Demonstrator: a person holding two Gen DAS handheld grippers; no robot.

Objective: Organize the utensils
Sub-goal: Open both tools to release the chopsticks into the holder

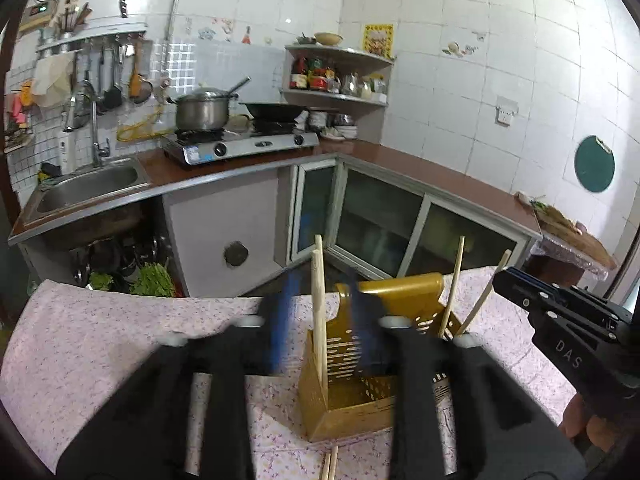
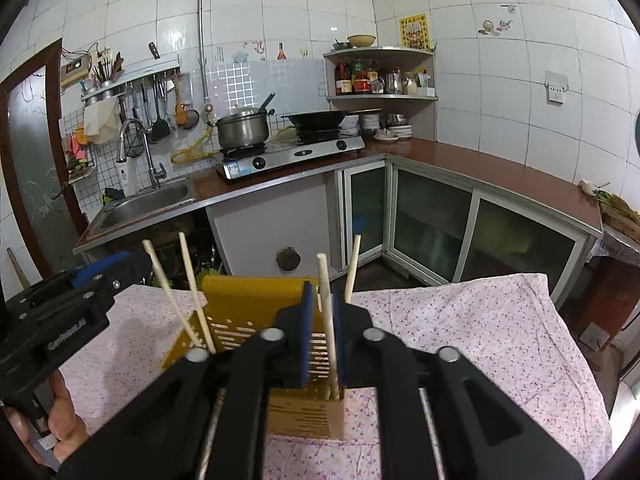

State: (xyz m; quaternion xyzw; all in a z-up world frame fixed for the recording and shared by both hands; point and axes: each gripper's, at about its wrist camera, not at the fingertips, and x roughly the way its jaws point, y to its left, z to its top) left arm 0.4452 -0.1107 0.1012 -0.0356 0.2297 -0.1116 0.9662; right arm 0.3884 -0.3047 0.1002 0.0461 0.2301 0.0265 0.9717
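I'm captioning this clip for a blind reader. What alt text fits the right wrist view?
The right gripper stands open around a wooden chopstick standing in a yellow slotted utensil holder on a floral tablecloth. More chopsticks lean in the holder, the left gripper sits at left, and a tiled kitchen lies beyond.

Your left gripper (image 1: 324, 320): black angular linkage arms, blue pads on fingers (image 1: 284, 320), round silver pivot pins. Your right gripper (image 2: 320, 332): same black build, blue pads, silver pins; side plate carries small screws and pale lettering. Your bare hand (image 2: 60, 420) wraps its handle.
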